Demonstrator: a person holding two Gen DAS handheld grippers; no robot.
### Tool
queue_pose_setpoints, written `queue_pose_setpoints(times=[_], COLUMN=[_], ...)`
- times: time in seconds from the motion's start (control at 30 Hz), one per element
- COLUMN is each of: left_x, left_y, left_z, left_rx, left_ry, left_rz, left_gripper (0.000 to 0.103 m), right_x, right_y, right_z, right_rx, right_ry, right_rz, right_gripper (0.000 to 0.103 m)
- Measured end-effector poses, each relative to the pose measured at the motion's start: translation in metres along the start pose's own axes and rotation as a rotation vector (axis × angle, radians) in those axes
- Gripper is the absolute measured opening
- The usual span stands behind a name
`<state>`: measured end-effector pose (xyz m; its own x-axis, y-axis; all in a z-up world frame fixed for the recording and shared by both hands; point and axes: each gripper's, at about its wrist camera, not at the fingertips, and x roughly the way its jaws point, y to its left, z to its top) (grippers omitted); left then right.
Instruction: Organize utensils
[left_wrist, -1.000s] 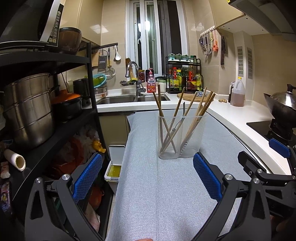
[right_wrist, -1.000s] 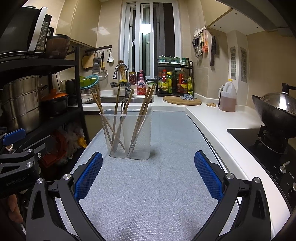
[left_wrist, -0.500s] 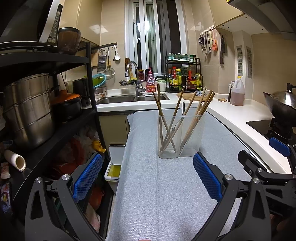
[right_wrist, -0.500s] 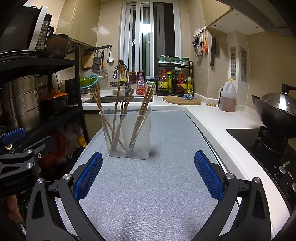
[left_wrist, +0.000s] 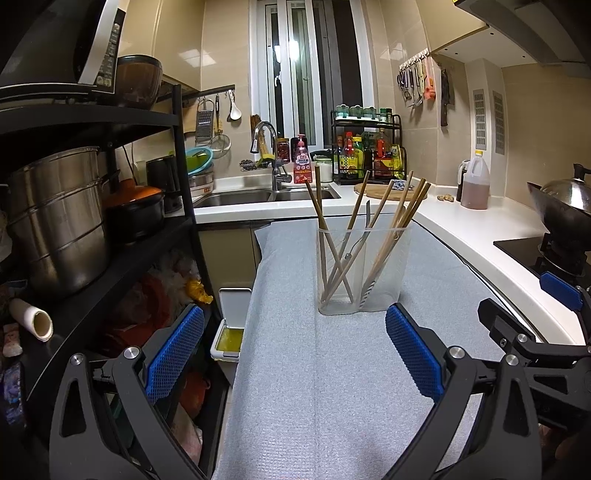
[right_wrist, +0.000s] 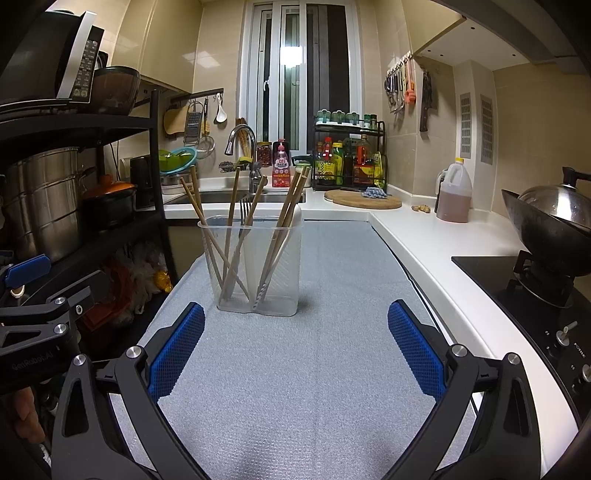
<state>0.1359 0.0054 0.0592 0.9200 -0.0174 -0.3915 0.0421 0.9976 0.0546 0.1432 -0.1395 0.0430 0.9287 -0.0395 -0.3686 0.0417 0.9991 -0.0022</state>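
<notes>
**Holder dead ahead, both tongs empty**

Left wrist view: my left gripper (left_wrist: 293, 356) gapes wide, holding nothing. The clear holder (left_wrist: 360, 271) stands ahead, slightly right, on the grey mat (left_wrist: 314, 387); chopsticks (left_wrist: 400, 225) lean upward, fanning out.

Right wrist view: my right gripper (right_wrist: 295, 349) is equally wide and empty. The holder (right_wrist: 255, 266) sits ahead-left, seemingly nearer this hand; chopsticks (right_wrist: 288, 210) stand near-vertical, tops tilting outward.
</notes>
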Motion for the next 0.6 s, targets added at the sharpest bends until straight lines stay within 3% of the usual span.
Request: queue_pose_setpoints(times=[0.6], left_x=[0.0025], left_y=[0.0023], left_z=[-0.0040], left_rx=[-0.011], left_ry=[0.018], left_rz=[0.001], left_gripper=[0.095], right_x=[-0.0005], right_y=[-0.0026], right_z=[-0.0029], right_rx=[0.002], right_ry=[0.007], right_rz=[0.009], right_gripper=[0.098])
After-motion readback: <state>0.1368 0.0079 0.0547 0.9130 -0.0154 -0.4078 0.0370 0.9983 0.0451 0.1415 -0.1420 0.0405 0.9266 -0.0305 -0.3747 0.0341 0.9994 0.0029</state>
